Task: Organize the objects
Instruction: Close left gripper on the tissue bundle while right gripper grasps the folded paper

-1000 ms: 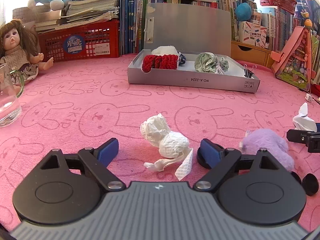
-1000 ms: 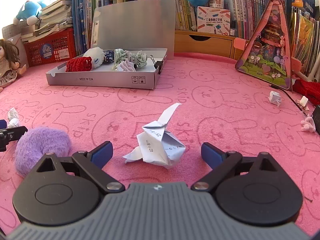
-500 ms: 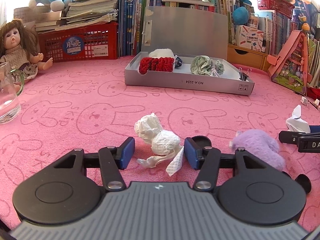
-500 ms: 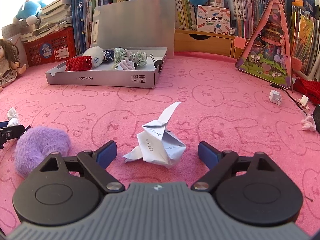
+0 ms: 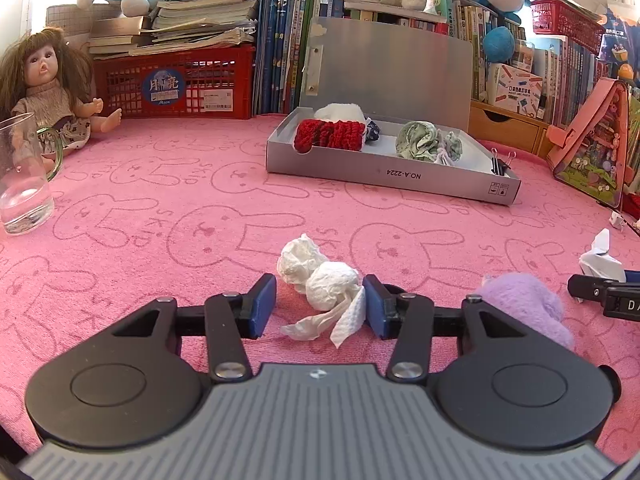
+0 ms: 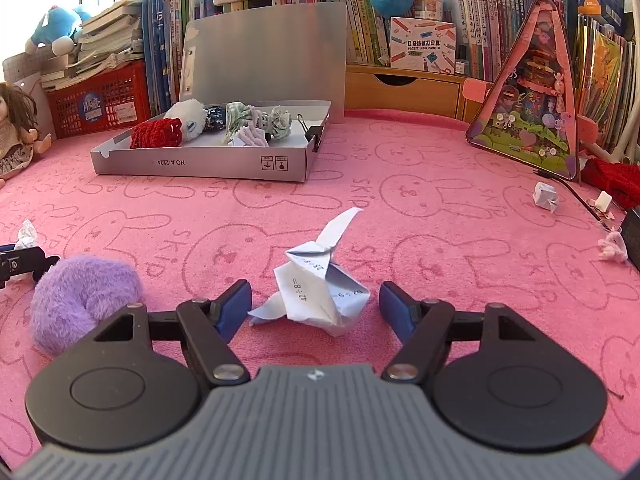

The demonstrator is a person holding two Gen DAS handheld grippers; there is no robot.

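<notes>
Pink rabbit-print cloth covers the bench (image 5: 160, 208), with the open grey box (image 5: 392, 176) as the landmark for everything loose on it. On the near side of that box, the left hand-held gripper (image 5: 320, 306) has the crumpled white tissue (image 5: 320, 280) between its closing jaws — the right pad meets the tissue's trailing flap, the left pad is not yet touching. Nearer than the box and to its right, the right hand-held gripper (image 6: 316, 306) is closing around the folded paper with sums printed on it (image 6: 320, 288), gaps showing on both sides, so neither grips yet. To do this well, I'd keep both low against the cloth, close on each bulk rather than a loose flap or wing, and squeeze gently — both crush easily. A purple fluffy scrunchie (image 6: 84, 296) lies between the two, clear of either grasp.
</notes>
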